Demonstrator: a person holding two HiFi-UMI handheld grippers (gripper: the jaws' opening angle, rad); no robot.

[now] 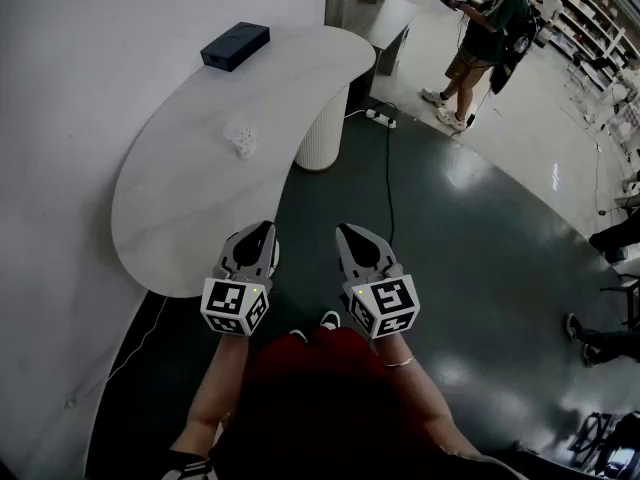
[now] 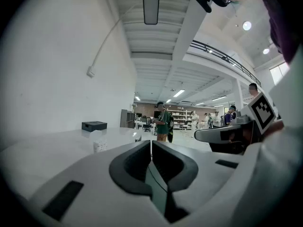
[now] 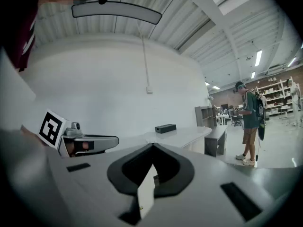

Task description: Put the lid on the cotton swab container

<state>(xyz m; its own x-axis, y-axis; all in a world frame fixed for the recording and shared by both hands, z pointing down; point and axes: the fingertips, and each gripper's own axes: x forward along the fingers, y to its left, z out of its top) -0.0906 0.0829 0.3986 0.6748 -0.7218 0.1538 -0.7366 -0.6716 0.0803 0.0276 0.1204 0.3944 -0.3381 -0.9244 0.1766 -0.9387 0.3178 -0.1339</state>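
A: How far along is the task?

B: I judge that it has not begun. The white worktop (image 1: pixel 180 198) carries a black box (image 1: pixel 235 46) at its far end. The left tongs (image 1: pixel 261 230) and right tongs (image 1: pixel 349 231) are both closed and empty, off its near edge. The cotton swab container (image 1: pixel 243 139) stands mid-worktop, well apart from them.

A: And the lid?

B: Too small to tell. The left gripper view shows the container; in the right gripper view I find only the box.
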